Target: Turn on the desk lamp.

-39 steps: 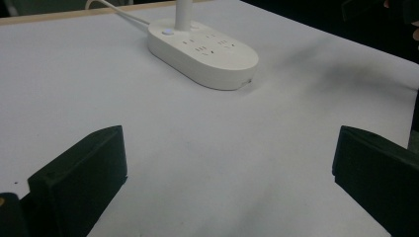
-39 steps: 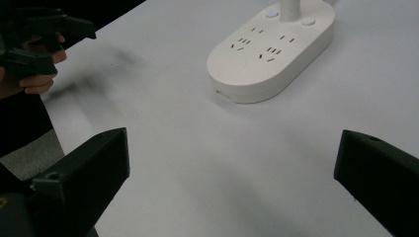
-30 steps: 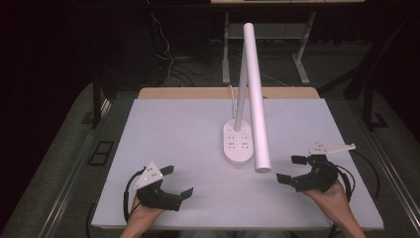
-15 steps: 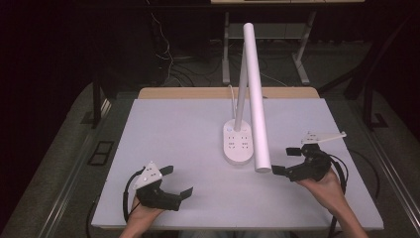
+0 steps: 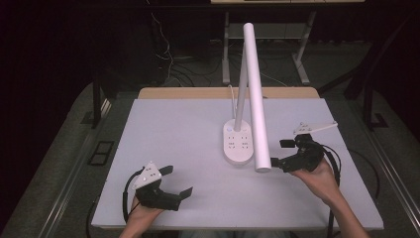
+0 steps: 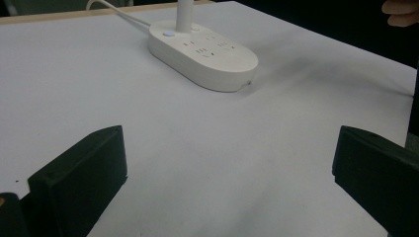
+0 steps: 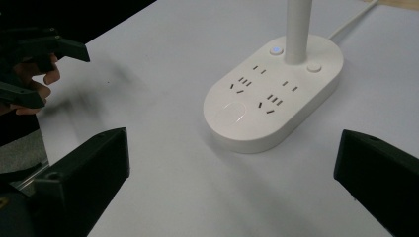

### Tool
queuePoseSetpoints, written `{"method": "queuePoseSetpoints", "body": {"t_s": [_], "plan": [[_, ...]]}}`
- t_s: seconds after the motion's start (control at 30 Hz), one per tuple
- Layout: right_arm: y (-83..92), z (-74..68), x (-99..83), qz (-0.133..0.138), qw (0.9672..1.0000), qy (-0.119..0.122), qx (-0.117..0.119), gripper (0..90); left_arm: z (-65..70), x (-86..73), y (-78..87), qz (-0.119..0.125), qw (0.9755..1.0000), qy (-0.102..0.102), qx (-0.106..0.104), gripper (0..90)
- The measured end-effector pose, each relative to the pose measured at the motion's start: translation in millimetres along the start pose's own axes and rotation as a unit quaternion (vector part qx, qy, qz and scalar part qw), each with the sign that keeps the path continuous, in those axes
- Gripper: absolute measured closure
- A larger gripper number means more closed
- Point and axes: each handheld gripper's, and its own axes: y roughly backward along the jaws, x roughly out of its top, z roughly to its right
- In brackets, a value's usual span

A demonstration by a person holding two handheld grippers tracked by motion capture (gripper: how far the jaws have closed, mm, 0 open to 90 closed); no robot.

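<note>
The white lamp base [image 5: 240, 145], an oval with sockets, sits right of centre in the high view, its tube head [image 5: 257, 99] slanting down toward the right gripper [image 5: 283, 153]. That gripper's 2 jaws stand apart just beside the tube's lower end. The left gripper [image 5: 177, 181], lower left, also gapes, empty.

Both grippers are black, each with two blocky, flat-faced jaws. The left gripper [image 5: 171, 185] and the right gripper [image 5: 283, 153] each carry a pale grey three-cornered plate on top. A black cable loops from each. The forearms are bare, with no sleeves.
</note>
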Motion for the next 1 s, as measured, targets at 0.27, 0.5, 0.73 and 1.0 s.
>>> {"method": "queuePoseSetpoints", "body": {"t_s": [0.27,0.5,0.73,1.0], "plan": [[-6.8,3.9,12.9,0.003,1.0000,-0.003,0.002,0.2,0.1,-0.1,-0.3,-0.002,1.0000,-0.001,0.000,0.0],[-12.7,9.7,26.8,0.003,1.0000,-0.003,-0.002,0.2,-0.2,0.0,0.1,-0.001,1.0000,0.000,0.000,0.0],[-21.4,16.6,36.4,0.008,1.0000,-0.006,0.002,3.8,-0.2,0.2,0.3,0.000,1.0000,-0.001,-0.001,0.0],[-34.2,27.0,45.1,-0.003,0.9999,-0.013,-0.002,3.8,-0.8,0.4,0.8,0.000,1.0000,-0.003,-0.001,0.0]]}}
